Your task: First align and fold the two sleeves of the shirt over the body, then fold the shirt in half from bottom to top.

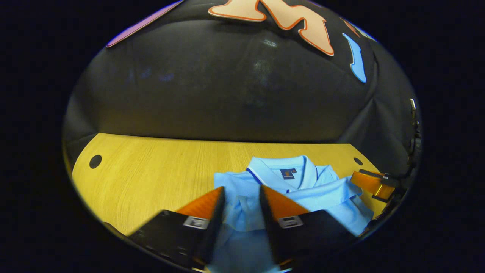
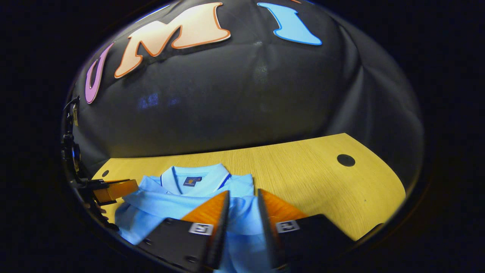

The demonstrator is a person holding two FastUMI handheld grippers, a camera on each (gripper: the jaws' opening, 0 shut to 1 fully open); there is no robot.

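— 2 grippers, left gripper (image 1: 241, 197) and right gripper (image 2: 243, 201), each narrow with shirt (image 1: 303, 189) cloth between our fingers; pinched or not, we cannot tell.
— On the table (image 1: 151, 170), sleeves look folded. Uneven lifting could skew our half-fold.

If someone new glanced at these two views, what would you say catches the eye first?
The light blue polo shirt stands out, lying on the yellow wooden table with its collar toward the black cloth wall. Next come the tongs: the left gripper and the right gripper, each low over the shirt with fabric showing in the gap between its fingers.
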